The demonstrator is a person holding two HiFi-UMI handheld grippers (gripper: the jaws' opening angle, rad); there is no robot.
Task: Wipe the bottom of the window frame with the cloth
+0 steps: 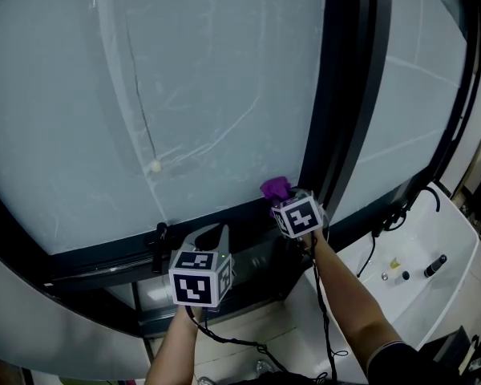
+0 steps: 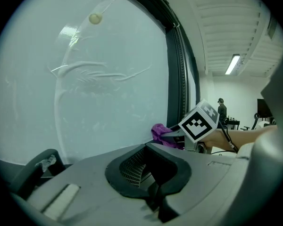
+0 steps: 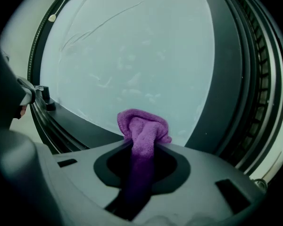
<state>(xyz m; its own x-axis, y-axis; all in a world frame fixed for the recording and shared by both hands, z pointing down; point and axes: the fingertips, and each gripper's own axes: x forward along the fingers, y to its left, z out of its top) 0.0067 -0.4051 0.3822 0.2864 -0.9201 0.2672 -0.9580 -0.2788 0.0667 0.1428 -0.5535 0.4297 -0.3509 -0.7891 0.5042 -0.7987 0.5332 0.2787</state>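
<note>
My right gripper (image 1: 283,200) is shut on a purple cloth (image 1: 276,188). It holds the cloth at the bottom of the black window frame (image 1: 224,215), just left of the vertical post (image 1: 337,135). In the right gripper view the cloth (image 3: 142,128) bunches out past the right gripper (image 3: 144,146), close to the pale glass and above the frame's bottom rail (image 3: 80,124). My left gripper (image 1: 216,233) is lower and to the left, pointing up at the rail, shut and empty. The left gripper view shows my left gripper (image 2: 148,147), with the cloth (image 2: 160,133) and the right gripper's marker cube (image 2: 198,122) beyond.
A black latch (image 1: 159,243) sits on the bottom rail left of my left gripper. A cord with a small bead (image 1: 155,166) hangs on the glass. A white basin (image 1: 417,295) with small items lies at lower right. A person (image 2: 221,109) stands far off.
</note>
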